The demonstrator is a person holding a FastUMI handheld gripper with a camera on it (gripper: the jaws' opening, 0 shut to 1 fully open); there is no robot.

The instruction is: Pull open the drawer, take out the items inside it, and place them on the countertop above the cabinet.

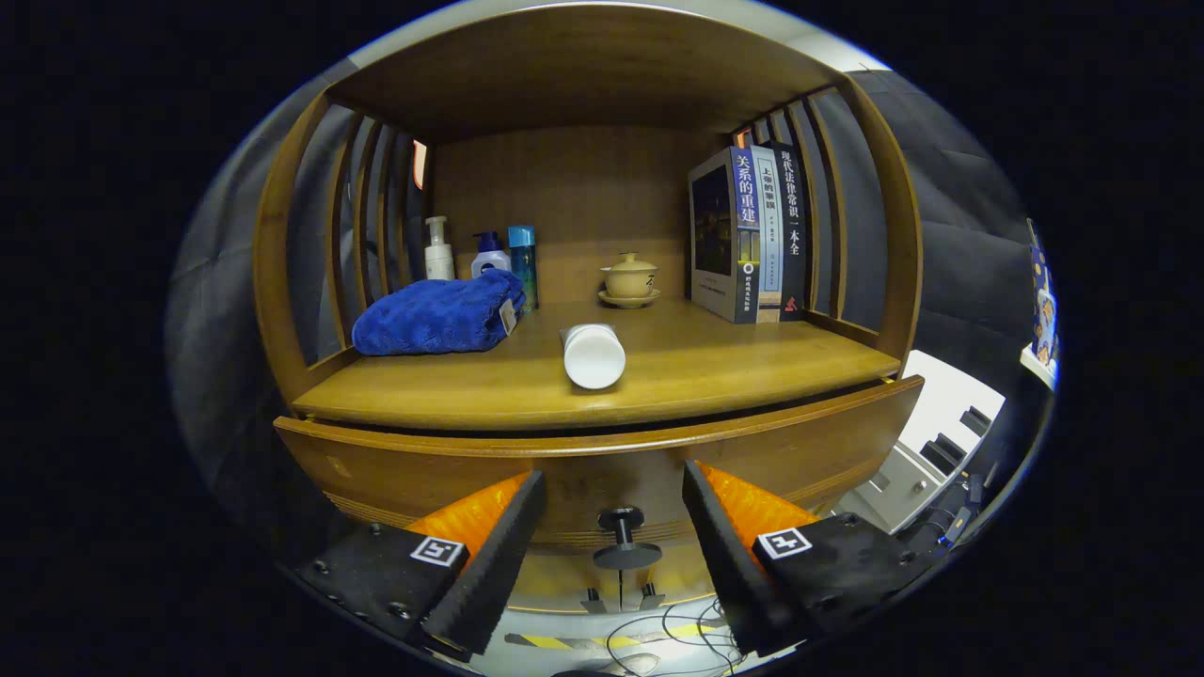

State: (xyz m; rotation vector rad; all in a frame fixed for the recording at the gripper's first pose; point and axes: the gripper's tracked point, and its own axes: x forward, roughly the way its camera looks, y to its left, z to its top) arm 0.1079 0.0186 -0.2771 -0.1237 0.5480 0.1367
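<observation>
The wooden drawer front (pixel 602 461) stands slightly out from the cabinet, a dark gap showing along its top edge. Its black knob (pixel 623 538) sits between my two fingers, a little ahead of them and untouched. My gripper (pixel 613 508) is open, its black pads and orange fingers (pixel 475 522) spread to either side of the knob. On the countertop (pixel 715 367) above the drawer lies a white cylinder (pixel 593 354) on its side, end toward me. The drawer's inside is hidden.
A blue towel (pixel 437 315) lies at the counter's left, with several bottles (pixel 480 254) behind it. A lidded tea bowl (pixel 629 278) stands at the back centre, upright books (pixel 752 235) at the right. Slatted wooden sides enclose the shelf. Cables lie on the floor below.
</observation>
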